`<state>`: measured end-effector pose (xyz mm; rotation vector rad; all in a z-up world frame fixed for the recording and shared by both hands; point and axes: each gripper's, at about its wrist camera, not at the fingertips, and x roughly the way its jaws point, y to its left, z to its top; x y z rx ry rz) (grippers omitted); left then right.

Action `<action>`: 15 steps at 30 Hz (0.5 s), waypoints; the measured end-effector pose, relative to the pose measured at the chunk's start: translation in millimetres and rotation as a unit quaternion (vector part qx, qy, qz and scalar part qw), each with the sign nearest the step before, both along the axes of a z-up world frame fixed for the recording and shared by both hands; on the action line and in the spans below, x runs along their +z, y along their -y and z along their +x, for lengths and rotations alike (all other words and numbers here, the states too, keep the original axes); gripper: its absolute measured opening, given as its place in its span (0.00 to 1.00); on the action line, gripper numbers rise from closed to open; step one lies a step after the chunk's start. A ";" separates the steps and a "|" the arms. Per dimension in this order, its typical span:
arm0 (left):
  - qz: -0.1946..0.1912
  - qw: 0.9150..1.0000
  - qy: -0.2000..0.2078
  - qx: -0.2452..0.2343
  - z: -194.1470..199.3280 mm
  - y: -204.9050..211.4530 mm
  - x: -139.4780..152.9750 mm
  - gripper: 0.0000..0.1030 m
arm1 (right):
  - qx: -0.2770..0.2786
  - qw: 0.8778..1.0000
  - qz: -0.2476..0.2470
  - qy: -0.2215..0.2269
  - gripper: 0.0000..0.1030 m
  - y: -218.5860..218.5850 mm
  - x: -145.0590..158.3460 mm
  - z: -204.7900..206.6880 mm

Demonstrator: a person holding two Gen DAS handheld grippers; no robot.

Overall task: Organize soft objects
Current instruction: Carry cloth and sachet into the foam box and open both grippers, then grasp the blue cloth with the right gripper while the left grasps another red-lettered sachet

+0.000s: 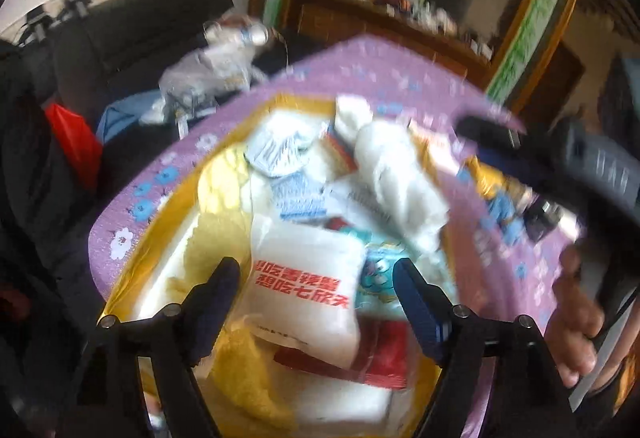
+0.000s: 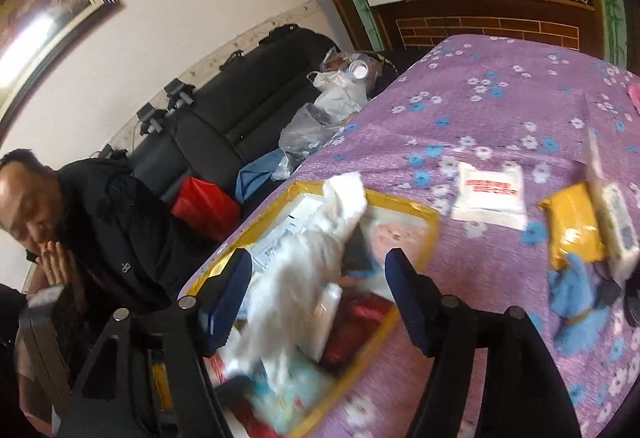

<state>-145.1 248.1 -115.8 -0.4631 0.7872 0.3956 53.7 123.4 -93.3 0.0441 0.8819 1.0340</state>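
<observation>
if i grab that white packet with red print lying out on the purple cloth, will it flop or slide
The white packet looks puffy and pillow-like, so it would probably squash and sag rather than stay stiff. Its wrapper seems glossy, so it could slip in a light pinch. It lies flat on the purple cloth, so rolling seems unlikely.

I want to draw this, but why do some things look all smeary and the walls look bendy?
Left wrist view: nearly everything is blurred, even the white packet with red writing. Right wrist view: the white cloth in the yellow tray is smeared, the shelf behind sharper. Both views: the fisheye lens bends straight edges; a ceiling light glares.
</observation>
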 end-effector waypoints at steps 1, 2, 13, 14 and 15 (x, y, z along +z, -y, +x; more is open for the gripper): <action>-0.003 1.000 0.002 -0.008 0.7 1.9 -1.1 0.80 | -0.001 1.000 0.004 -0.002 0.67 8.2 0.6 -1.6; -0.005 1.000 -0.013 -0.022 5.5 2.8 -4.9 0.80 | -0.004 1.000 0.010 -0.005 0.67 19.9 0.2 -1.5; 0.029 1.000 0.011 -0.001 -4.3 34.1 24.1 0.79 | -0.134 0.991 -0.018 -0.020 0.67 129.6 -19.1 32.1; 0.030 0.999 0.015 -0.004 -3.7 39.2 28.3 0.79 | -0.150 0.988 -0.028 -0.023 0.67 136.9 -22.3 37.7; 0.030 0.999 0.019 -0.012 -1.7 44.0 32.1 0.79 | -0.163 0.986 -0.037 -0.028 0.67 141.0 -25.1 42.6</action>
